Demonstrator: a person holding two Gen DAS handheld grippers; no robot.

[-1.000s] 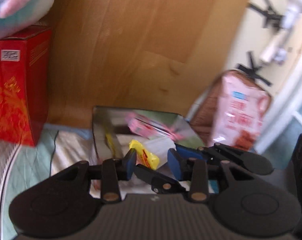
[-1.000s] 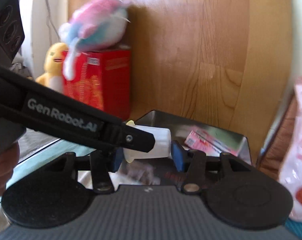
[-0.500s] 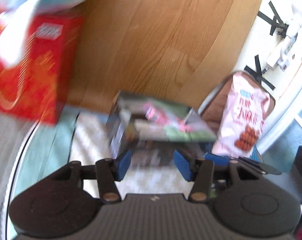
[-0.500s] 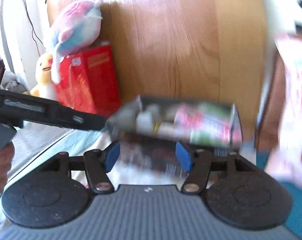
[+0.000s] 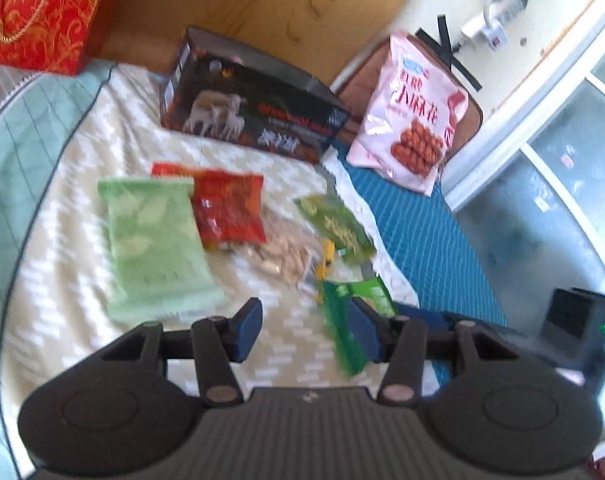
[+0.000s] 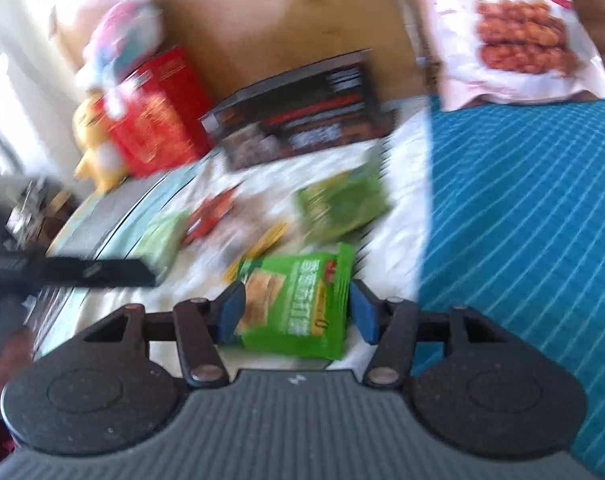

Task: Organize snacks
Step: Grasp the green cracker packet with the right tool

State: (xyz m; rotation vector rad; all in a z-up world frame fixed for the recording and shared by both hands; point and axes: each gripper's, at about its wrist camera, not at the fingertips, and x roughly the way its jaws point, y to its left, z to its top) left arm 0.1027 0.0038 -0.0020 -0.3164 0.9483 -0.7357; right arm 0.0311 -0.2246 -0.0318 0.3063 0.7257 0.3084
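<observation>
Bedding in pale cream zigzag (image 5: pixel 82 240) covers the surface, with a blue striped cloth (image 6: pixel 522 220) off to the right of the fingers and a dark open box (image 5: pixel 254 116) standing far ahead against a wooden panel. The right gripper (image 6: pixel 296 308) has its fingers spread, and a bright green snack packet (image 6: pixel 298 300) lies between the pads; whether either pad touches it I cannot tell (the view is smeared). The left gripper (image 5: pixel 306 328) is spread too, with nothing between its fingers; ahead of them lie a pale green packet (image 5: pixel 154 244), a red packet (image 5: pixel 228 208), a clear bag of pale pieces (image 5: pixel 282 252) and a darker green packet (image 5: pixel 334 224). The bright green packet looks light, soft and crinkly, probably slippery film with brittle contents, so it is best pinched gently across its flat sealed edges.
</observation>
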